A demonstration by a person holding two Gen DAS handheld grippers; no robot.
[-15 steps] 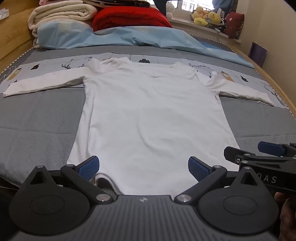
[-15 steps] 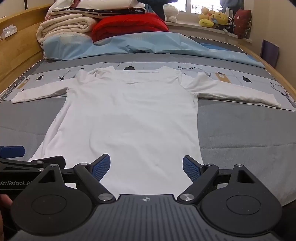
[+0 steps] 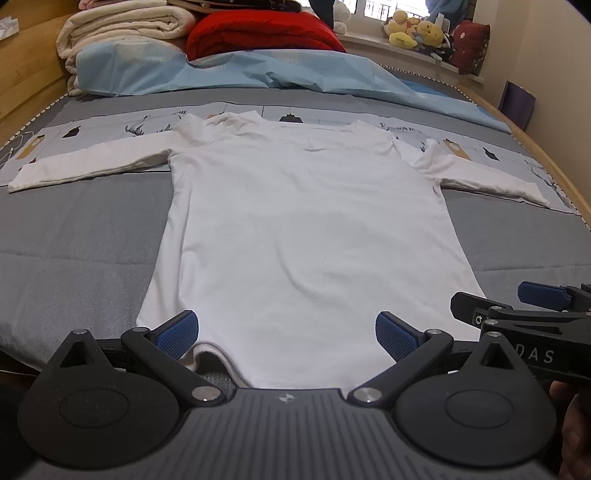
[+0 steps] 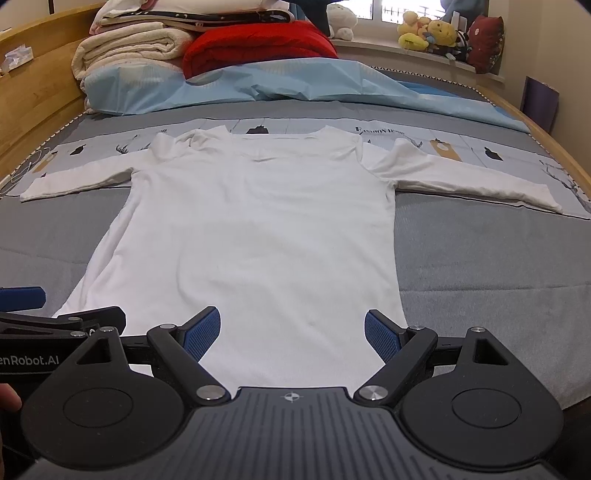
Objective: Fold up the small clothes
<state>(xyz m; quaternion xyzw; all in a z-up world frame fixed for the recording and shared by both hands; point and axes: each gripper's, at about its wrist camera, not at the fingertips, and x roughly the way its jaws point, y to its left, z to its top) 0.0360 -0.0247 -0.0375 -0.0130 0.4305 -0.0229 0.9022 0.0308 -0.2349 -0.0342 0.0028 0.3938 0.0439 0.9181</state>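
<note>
Both claws, left and right, gape empty over the shirt hem; a 1-layer pinch would skew the fold.

red quilt, cream blankets, blue sheet, plush toys.

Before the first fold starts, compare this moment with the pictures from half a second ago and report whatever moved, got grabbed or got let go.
Nothing visibly changed. The white shirt lies spread flat on the bed with both sleeves out, as before. The left tongs and right tongs hang open over its near hem, in the same spots, gripping nothing.
</note>
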